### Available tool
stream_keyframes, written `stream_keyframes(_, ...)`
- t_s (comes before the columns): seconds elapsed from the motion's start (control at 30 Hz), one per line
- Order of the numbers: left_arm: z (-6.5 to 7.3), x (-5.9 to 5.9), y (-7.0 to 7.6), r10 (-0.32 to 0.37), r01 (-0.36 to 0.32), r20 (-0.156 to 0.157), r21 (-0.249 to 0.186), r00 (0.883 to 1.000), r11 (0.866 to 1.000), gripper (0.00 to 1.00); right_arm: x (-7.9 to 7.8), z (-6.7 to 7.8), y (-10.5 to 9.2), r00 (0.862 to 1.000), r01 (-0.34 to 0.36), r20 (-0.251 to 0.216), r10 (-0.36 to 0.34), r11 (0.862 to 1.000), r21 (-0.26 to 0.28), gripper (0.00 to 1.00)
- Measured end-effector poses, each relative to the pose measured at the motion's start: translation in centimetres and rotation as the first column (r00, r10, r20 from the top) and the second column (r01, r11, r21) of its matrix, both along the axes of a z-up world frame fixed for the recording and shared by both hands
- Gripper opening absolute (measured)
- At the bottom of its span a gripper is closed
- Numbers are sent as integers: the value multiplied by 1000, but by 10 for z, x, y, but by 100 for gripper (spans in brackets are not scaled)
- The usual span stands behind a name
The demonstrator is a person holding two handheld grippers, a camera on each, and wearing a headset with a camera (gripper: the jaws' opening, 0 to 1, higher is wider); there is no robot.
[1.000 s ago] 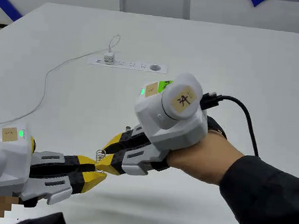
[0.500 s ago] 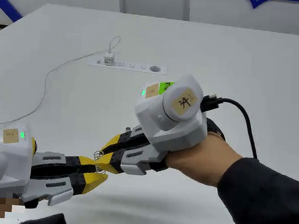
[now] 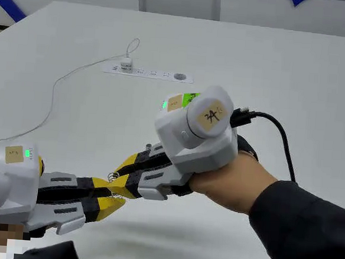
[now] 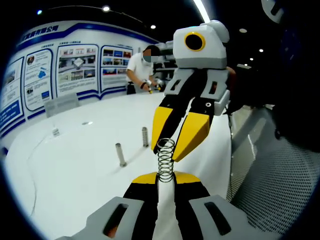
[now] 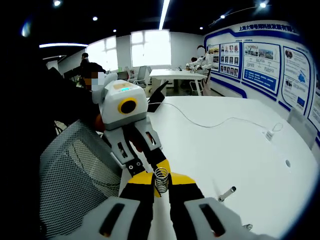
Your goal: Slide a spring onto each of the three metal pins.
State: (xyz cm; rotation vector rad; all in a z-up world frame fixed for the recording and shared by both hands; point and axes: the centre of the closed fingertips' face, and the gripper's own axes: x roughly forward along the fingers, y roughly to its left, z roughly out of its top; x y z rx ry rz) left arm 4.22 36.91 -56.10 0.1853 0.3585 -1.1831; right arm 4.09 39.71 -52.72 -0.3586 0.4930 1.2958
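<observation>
White counter (image 3: 254, 64) below, the left tongs (image 4: 165, 179) and right tongs (image 5: 157, 182) meet tip to tip in the air — each nipped close on an end of one spring (image 4: 165, 156), likely a handover to line it up for the metal pins (image 4: 120, 155) standing beyond.

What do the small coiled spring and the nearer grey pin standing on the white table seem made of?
Coiled spring: likely bare steel wire, silvery, glinting on its coils. Nearer grey pin: probably metal, satin finish, a pale highlight along it.
</observation>
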Motion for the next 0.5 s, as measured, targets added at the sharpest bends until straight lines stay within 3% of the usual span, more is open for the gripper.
stream_keyframes(0.3, 0, 6, 5, 37, -37, 14, 8, 999, 999, 17, 10, 6, -8, 999, 31, 8, -31, 999, 12, 12)
stream_keyframes(0.5, 0, 12, 9, 71, -71, 13, 6, 997, 997, 27, 22, 10, -18, 997, 68, 22, -68, 998, 15, 12)
